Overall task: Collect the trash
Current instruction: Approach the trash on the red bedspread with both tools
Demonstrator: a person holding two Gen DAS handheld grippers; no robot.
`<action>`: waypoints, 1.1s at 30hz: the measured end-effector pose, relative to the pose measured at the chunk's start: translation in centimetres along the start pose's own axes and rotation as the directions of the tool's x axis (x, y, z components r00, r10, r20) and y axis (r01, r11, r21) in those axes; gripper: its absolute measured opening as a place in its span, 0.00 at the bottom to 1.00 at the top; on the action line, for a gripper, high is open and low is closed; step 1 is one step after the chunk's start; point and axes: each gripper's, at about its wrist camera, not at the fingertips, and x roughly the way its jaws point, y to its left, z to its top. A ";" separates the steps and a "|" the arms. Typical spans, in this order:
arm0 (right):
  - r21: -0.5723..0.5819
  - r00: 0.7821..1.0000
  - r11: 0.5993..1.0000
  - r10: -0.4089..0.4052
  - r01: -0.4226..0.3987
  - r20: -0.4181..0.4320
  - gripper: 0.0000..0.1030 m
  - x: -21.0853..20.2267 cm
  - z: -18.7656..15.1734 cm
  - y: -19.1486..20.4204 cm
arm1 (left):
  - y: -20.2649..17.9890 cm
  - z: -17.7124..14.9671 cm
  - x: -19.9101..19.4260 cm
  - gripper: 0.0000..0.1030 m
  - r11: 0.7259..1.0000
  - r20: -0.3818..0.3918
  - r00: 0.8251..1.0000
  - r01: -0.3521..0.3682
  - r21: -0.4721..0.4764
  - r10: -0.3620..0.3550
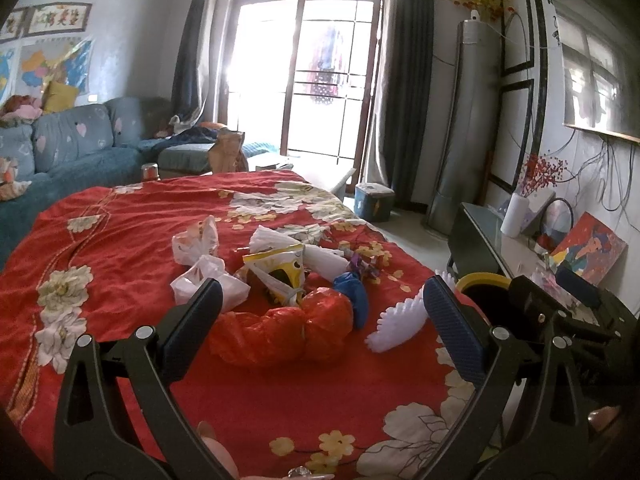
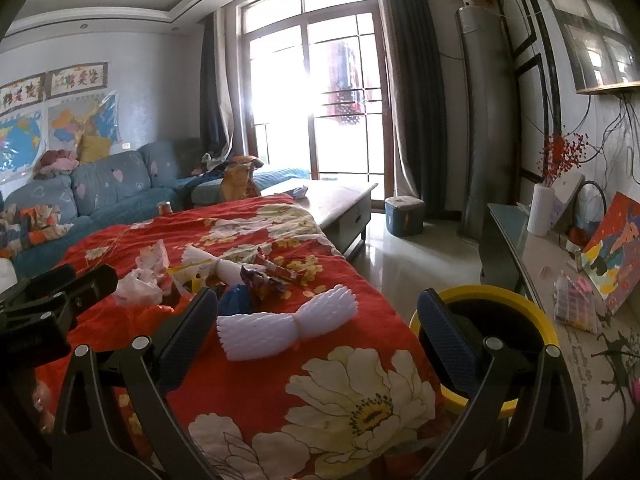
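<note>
Hovering wide open and empty, your left gripper [image 1: 322, 308] frames the red bag [image 1: 288, 330], which lies lengthwise left to right between its fingers. Your right gripper [image 2: 318, 312], equally wide, frames the white foam sleeve [image 2: 286, 322], slanting up-right. Only the right view shows the yellow-rimmed bin [image 2: 516, 300] fully.

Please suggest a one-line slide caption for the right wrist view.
Open right gripper hovers before a white foam net bundle on the red floral cloth, yellow-rimmed bin alongside.
</note>
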 end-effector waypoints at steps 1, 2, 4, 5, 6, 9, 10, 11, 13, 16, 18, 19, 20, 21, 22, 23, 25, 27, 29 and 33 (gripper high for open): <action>0.001 1.000 1.000 0.001 -0.001 0.000 0.94 0.0 0.0 0.0 | 0.0 0.0 0.0 0.90 1.000 0.001 1.000 -0.001 0.001 0.001; 0.002 1.000 1.000 0.001 -0.001 0.001 0.94 0.0 0.0 0.0 | 0.0 0.0 0.0 0.90 1.000 0.001 1.000 0.000 0.001 0.000; 0.002 1.000 1.000 0.001 -0.001 -0.001 0.94 -0.1 0.0 0.0 | 0.0 0.0 0.0 0.90 1.000 0.002 1.000 -0.001 0.001 0.001; 0.002 1.000 1.000 0.001 -0.001 -0.001 0.94 0.0 0.0 -0.1 | 0.0 0.0 0.0 0.90 1.000 0.002 1.000 0.000 0.002 0.000; 0.003 1.000 1.000 0.001 -0.001 -0.001 0.94 -0.1 0.0 0.0 | 0.0 0.0 0.0 0.90 1.000 0.001 1.000 0.001 0.002 -0.001; 0.005 1.000 1.000 0.002 -0.002 -0.002 0.94 0.0 0.0 -0.1 | -0.1 0.0 0.0 0.90 1.000 0.001 1.000 0.000 0.004 0.000; 0.005 1.000 1.000 0.002 -0.002 -0.002 0.94 0.0 0.0 -0.1 | 0.0 0.0 0.0 0.90 1.000 0.001 1.000 0.000 0.003 0.000; 0.004 1.000 1.000 0.002 -0.002 -0.003 0.94 0.0 0.0 -0.1 | -0.1 0.0 0.0 0.90 1.000 0.002 1.000 -0.001 0.003 0.001; 0.006 1.000 1.000 0.001 -0.001 -0.002 0.94 0.0 0.0 -0.1 | -0.1 0.0 0.0 0.90 1.000 0.001 1.000 -0.001 0.004 0.001; 0.007 1.000 1.000 0.002 -0.002 -0.004 0.94 0.0 0.0 -0.1 | -0.1 0.0 0.0 0.90 1.000 0.000 1.000 -0.003 0.005 0.003; 0.007 1.000 1.000 0.002 -0.002 -0.004 0.94 0.1 0.1 0.0 | 0.0 0.0 -0.1 0.90 1.000 0.002 1.000 -0.004 0.005 0.003; 0.006 1.000 1.000 0.002 -0.002 -0.005 0.94 0.2 0.1 0.1 | -0.1 0.0 0.0 0.90 1.000 0.001 1.000 -0.002 0.005 0.002; 0.005 1.000 1.000 0.002 -0.002 -0.006 0.94 0.2 0.1 0.1 | -0.1 0.0 0.0 0.90 1.000 0.003 1.000 -0.001 0.004 0.001; 0.005 1.000 1.000 0.002 -0.002 -0.007 0.94 0.0 -0.4 -0.2 | -0.1 0.0 0.0 0.90 1.000 0.002 1.000 -0.002 0.004 0.002; 0.003 1.000 1.000 0.001 -0.001 -0.009 0.94 0.0 -0.4 -0.3 | 0.0 0.0 0.0 0.90 1.000 0.001 1.000 0.001 0.003 -0.001; 0.001 1.000 1.000 0.000 0.000 -0.011 0.94 0.1 -0.5 -0.5 | -0.1 0.0 0.0 0.90 1.000 0.000 1.000 -0.001 0.004 0.001; -0.002 1.000 1.000 -0.001 0.001 -0.014 0.94 0.1 -0.6 -0.6 | -0.1 0.0 0.0 0.90 1.000 -0.004 1.000 -0.002 0.003 0.002; -0.003 1.000 1.000 -0.005 0.005 -0.021 0.94 0.6 -0.6 0.3 | 0.0 0.2 0.1 0.90 1.000 -0.008 1.000 -0.002 -0.002 0.002; -0.006 1.000 1.000 -0.004 0.004 -0.026 0.94 0.8 -0.6 0.5 | 0.4 0.2 0.1 0.90 1.000 -0.010 1.000 -0.003 -0.008 0.003; -0.011 0.999 1.000 0.014 -0.014 -0.045 0.94 1.1 -0.5 1.1 | 1.4 0.2 0.5 0.90 0.999 -0.019 1.000 -0.017 -0.028 0.017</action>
